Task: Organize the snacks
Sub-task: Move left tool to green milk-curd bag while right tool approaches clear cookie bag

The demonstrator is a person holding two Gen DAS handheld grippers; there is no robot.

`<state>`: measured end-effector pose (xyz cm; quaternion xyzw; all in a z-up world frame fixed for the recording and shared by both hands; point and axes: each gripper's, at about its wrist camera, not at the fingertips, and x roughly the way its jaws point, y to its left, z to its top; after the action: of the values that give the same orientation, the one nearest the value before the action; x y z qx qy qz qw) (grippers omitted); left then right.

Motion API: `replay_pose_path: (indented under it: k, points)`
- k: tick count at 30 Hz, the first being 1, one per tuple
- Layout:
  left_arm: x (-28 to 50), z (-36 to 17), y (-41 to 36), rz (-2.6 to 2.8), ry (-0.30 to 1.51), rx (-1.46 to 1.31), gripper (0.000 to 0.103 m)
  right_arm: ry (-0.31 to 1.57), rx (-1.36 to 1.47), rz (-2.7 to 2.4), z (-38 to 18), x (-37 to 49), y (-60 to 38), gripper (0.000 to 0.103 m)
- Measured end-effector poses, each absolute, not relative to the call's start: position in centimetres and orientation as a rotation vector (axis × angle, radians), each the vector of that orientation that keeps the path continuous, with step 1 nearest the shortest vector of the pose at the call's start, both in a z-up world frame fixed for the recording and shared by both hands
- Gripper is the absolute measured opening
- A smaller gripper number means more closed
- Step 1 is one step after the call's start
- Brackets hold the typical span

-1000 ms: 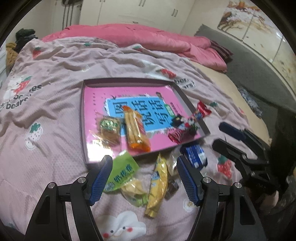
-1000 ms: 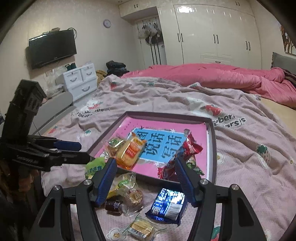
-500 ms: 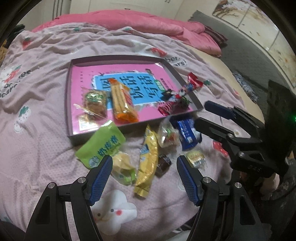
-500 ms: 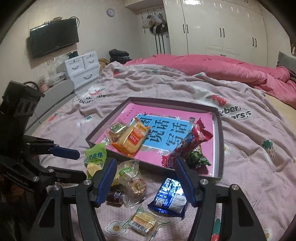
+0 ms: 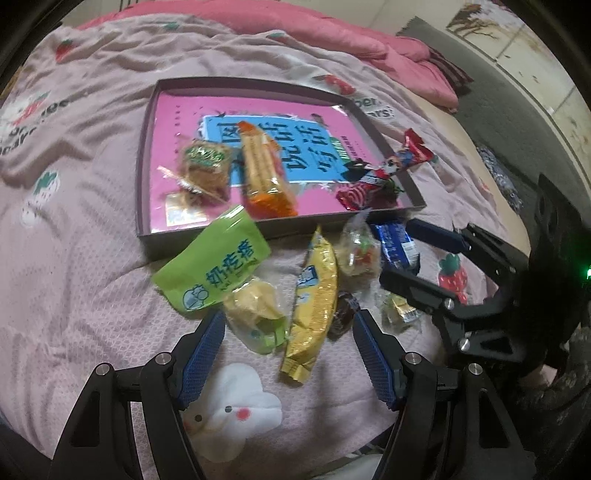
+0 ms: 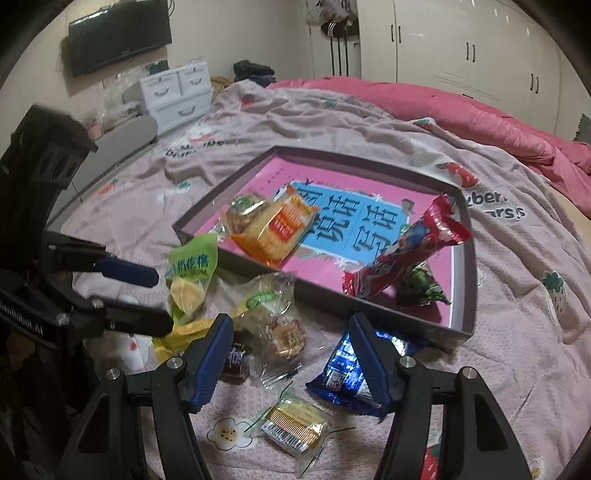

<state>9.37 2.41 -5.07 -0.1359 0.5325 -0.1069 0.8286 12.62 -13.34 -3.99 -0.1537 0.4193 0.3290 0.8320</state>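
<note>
A shallow dark tray (image 5: 144,155) with a pink book cover inside lies on the bed; it also shows in the right wrist view (image 6: 466,280). It holds an orange packet (image 5: 264,173), a clear cookie packet (image 5: 201,170) and a red wrapper (image 5: 384,171). Loose snacks lie in front: a green bag (image 5: 214,266), a yellow packet (image 5: 314,299), a blue packet (image 6: 347,373) and a small gold-wrapped one (image 6: 295,428). My left gripper (image 5: 288,354) is open just above the yellow packet. My right gripper (image 6: 291,358) is open over the loose snacks.
A pink quilt (image 6: 461,107) lies at the far side of the bed. White drawers (image 6: 177,92) and a wall TV (image 6: 118,33) stand to the left, wardrobes (image 6: 461,44) behind. The bed edge drops to a grey floor (image 5: 517,122) on the right.
Both grippers have come lower and closer to the loose snacks in front of the tray. Both stay open and empty.
</note>
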Motion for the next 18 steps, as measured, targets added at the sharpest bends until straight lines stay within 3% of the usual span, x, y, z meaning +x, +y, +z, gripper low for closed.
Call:
replay_pose_path:
  k: [18]
  points:
    - [10.8, -7.5, 3.7, -0.183, 1.180, -0.390, 0.074, 0.891, -0.480, 0.689, -7.1, 13.5, -11.3, 0.064]
